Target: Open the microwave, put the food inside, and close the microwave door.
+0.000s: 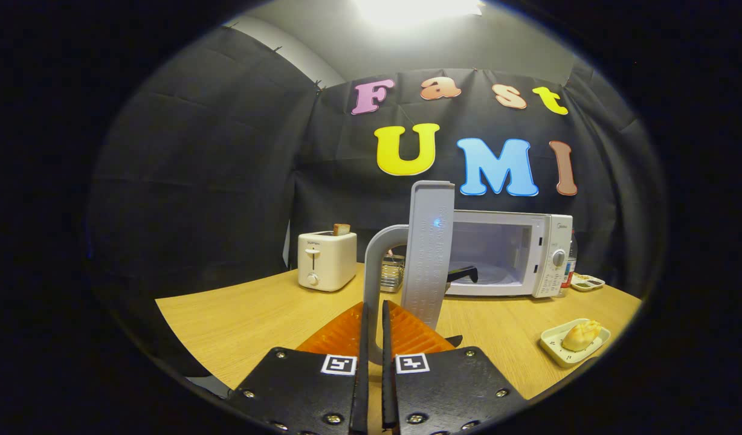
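Black cloth (214,169) hangs as the booth's wall on two sides, meeting in a corner behind the toaster, and above it a pale ceiling carries a bright light (416,9). A light wood-grain counter (256,314) spreads from the cloth toward the claw. At the back of it, against the cloth, stands a white microwave (546,254) with its cavity open to view, a dial and buttons on its right-hand panel. Its door (430,254) is swung out toward the claw and shows edge-on, upright, with the curved grey handle (378,266) on the near side. The claw (375,338) is clamped on that handle, its two fingers nearly together with the lower end of the handle pinched between them. Left of the door, well apart from the microwave, sits a white toaster (326,261) with a slice of bread (341,229) sticking up from its slot. Between toaster and door, partly hidden by the handle, is a small metal rack (393,273). On the near right of the counter lies a pale rectangular dish (555,345) holding a yellowish piece of food (581,335), well apart from the microwave. Beside the microwave's right end stand a bottle (570,260) and a small tray (587,282).
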`<state>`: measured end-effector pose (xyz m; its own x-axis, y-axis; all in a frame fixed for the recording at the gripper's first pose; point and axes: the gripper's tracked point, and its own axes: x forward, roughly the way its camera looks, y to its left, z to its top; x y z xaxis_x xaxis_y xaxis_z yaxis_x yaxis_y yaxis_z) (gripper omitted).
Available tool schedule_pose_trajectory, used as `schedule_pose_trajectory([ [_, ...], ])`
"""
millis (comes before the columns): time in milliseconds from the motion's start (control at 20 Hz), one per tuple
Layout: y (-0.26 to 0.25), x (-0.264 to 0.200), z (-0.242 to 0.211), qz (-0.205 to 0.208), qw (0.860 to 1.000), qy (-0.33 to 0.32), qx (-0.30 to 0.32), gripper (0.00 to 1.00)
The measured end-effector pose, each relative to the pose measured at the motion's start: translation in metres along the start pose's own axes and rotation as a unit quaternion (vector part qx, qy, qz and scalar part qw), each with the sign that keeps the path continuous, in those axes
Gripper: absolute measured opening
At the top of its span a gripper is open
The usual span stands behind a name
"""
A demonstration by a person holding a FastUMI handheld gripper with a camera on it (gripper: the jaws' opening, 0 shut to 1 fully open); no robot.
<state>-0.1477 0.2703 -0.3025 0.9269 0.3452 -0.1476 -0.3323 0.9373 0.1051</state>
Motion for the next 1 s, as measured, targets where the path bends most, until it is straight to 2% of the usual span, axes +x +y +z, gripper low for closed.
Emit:
schedule_pose_trajectory([
  [100, -0.001, -0.005, -0.001, 0.006, 1.0, 0.008, 0.001, 0.09],
  [200, 0.006, -0.018, 0.007, 0.032, 0.999, 0.001, 0.015, 0.09],
  [400, -0.017, -0.049, 0.021, 0.06, 0.998, -0.021, -0.009, 0.09],
  [450, -0.033, -0.051, 0.023, 0.053, 0.998, -0.022, -0.018, 0.16],
  [500, -0.055, -0.055, 0.018, 0.04, 0.999, -0.016, -0.024, 0.32],
  [550, -0.072, -0.054, 0.013, 0.032, 0.999, -0.006, -0.019, 0.59],
  [600, -0.085, -0.055, 0.007, 0.032, 0.999, 0.008, -0.007, 0.62],
  [700, -0.104, -0.054, -0.007, 0.039, 0.998, 0.045, 0.019, 0.79],
  [750, -0.112, -0.052, -0.012, 0.043, 0.997, 0.063, 0.028, 0.94],
  [800, -0.125, -0.055, -0.016, 0.036, 0.996, 0.073, 0.032, 0.99],
  [1000, -0.196, -0.061, -0.029, -0.039, 0.995, 0.092, 0.026, 0.98],
])
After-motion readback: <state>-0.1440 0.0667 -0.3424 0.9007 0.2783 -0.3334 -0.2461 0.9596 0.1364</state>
